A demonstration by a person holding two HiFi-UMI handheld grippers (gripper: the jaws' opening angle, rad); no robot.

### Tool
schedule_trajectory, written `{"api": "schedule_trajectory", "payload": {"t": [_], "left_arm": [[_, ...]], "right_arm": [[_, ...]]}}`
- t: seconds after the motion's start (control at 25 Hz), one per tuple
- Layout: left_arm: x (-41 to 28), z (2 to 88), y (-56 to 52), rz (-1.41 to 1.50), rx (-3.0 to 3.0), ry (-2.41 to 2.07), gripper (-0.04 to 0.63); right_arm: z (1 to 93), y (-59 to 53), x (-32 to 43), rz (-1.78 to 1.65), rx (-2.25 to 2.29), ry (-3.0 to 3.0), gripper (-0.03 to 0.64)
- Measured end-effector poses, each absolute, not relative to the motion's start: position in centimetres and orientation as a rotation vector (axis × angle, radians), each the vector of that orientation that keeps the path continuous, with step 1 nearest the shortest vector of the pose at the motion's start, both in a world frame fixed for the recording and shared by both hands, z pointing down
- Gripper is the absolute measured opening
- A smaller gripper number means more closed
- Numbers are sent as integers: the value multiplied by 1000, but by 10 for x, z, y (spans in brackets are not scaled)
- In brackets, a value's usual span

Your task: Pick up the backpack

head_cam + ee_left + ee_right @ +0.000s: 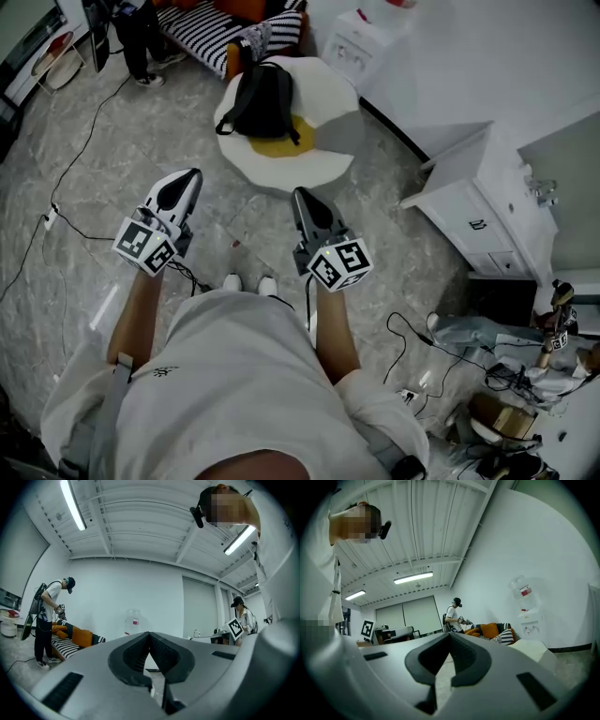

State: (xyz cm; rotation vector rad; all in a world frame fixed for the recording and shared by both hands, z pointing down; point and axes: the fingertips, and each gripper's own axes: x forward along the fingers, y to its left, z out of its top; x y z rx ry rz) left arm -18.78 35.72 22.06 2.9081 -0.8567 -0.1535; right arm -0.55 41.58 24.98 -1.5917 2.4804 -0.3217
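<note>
Left gripper (193,174): jaws were pressed together tip to tip and gripped no object. It was held level above the floor (112,206), on the near side of the cushion (323,141) and off to its left, well apart from it.

Right gripper (301,193): jaws were likewise pressed together with no object in them. It was held level on the near side of the cushion, closer to it than the left gripper but not touching.

The backpack (262,101), black, lay on top of the cushion, over its left half and partly covering the yellow centre. Neither gripper was in contact with it.

The cushion was white and shaped like a fried egg, and rested on the floor. A striped sofa (220,33) stood just beyond it. A dispenser (361,42) stood beyond it to the right. A white cabinet (478,211) stood to the right of the cushion, apart from it. A cable (84,150) ran across the floor to the cushion's left. A second person (141,37) stood beyond the cushion to the left, beside the sofa.
</note>
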Motion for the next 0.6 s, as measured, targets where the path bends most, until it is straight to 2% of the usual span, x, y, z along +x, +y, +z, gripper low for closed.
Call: {"api": "schedule_trajectory", "payload": {"t": [0.6], "left_arm": [[-214,226,346,-155,2917,-791,3]], "right_arm": [[248,413,-38,-344,-1629,2476,6]]}}
